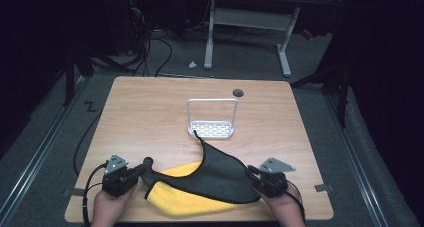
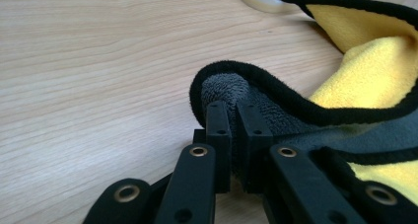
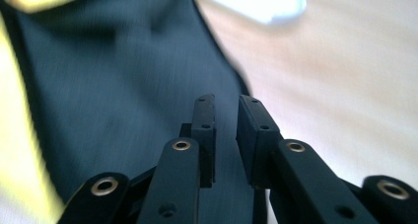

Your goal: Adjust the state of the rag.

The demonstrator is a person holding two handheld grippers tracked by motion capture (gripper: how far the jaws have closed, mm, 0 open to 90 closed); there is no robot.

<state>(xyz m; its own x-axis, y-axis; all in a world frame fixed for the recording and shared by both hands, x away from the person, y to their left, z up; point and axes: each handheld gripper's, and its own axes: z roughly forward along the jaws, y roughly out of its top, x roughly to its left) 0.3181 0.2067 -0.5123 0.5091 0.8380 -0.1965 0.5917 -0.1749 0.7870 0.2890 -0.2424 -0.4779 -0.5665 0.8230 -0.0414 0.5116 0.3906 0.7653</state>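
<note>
While left claw [image 1: 141,170] pinching cloth [image 1: 210,179] corner and right claw [image 1: 253,176] slackened, nothing gripped, cloth just beneath on desk [image 1: 150,112]: risk of far tip snagging rack [image 1: 212,118] ahead.

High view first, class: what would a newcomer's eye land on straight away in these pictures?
The yellow and dark grey cloth lies at the near edge of the wooden table, one dark corner drawn up to the white rack at the table's middle. The left gripper is shut on a rolled grey corner of the cloth. The right gripper hangs over the grey side, jaws slightly apart with nothing between them.
</note>
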